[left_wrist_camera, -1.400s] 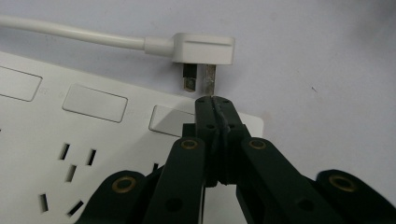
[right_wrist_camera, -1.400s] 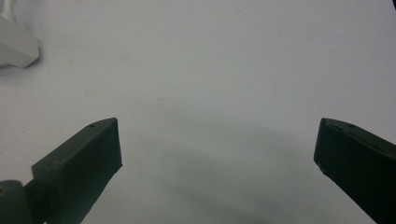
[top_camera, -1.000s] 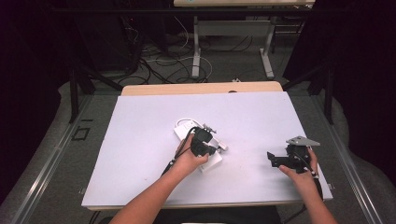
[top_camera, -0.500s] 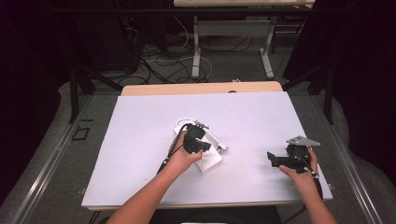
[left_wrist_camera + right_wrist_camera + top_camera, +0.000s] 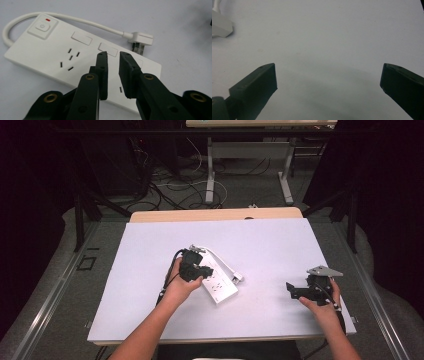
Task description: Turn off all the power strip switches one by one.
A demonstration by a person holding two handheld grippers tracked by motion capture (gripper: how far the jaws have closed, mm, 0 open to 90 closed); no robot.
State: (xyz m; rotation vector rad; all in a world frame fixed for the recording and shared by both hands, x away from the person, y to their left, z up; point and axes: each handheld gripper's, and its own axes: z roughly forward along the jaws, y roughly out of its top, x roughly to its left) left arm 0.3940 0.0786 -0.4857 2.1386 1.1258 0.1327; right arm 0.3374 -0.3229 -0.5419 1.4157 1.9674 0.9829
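Fingers nearly together, the left gripper (image 5: pixel 113 75) has advanced over the power strip (image 5: pixel 75 57) mid-tabletop; right gripper (image 5: pixel 312 290) waits, fingers apart.

One white power strip (image 5: pixel 75 57) lay under the left gripper (image 5: pixel 113 56), with one cord (image 5: pixel 82 21) looping out to one plug (image 5: pixel 140 38) beyond the jaw tips. On its face ahead of the jaws sat one switch button (image 5: pixel 42 26) with one red mark (image 5: pixel 48 19). Two grippers were in play: that one and the right gripper (image 5: pixel 300 291). One white table (image 5: pixel 150 250) carried it all.
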